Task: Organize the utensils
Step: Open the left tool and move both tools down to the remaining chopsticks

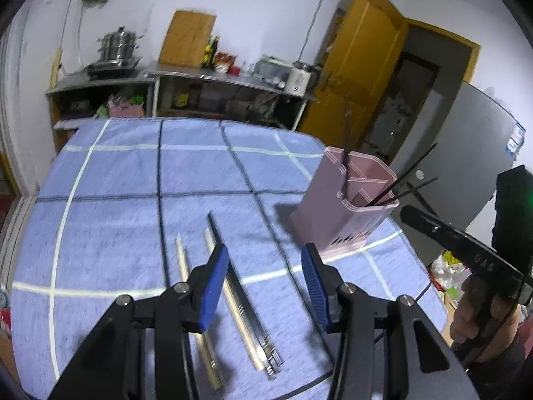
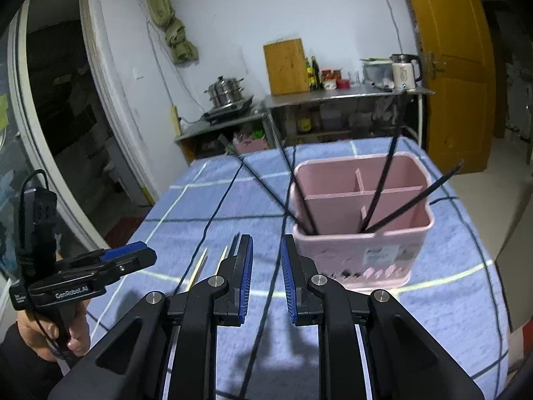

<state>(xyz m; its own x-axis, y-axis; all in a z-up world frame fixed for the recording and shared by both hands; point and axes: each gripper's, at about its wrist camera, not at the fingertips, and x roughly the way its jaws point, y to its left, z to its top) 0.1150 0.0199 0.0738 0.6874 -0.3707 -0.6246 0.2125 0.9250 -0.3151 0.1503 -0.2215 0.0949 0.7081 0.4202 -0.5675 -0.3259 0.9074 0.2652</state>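
Standing near the right edge of the bench (image 1: 110,180), a pink plastic utensil holder (image 2: 361,233) is boxy with rounded corners, its inside split by thin pink partitions into one long front compartment and two smaller ones behind. Four black chopsticks (image 2: 383,183) lean in the front compartment, two toward its left end and two toward its right, their tips fanning out past the rim. The rear compartments look bare. Small slots run along the holder's lower wall, and a pale label sits on its front face.

A blue towel-like cloth (image 2: 459,283) with a fuzzy weave, crossed by dark and white grid lines, covers the bench. On it, left of the holder, lie loose chopsticks: a bundle of grey metallic ones (image 1: 246,306) with ridged ends, one pale bamboo stick lying against that bundle, and a separate pale bamboo stick (image 1: 190,286) further left.

The left hand-held gripper (image 1: 265,283) hovers above the metallic bundle with its ribbed blue pads spread apart and nothing between them. The right hand-held gripper (image 2: 266,280) sits just before the holder with only a narrow gap between its pads, and no utensil is pinched there. Each is held by a hand (image 2: 50,333) on a black pistol-style grip.
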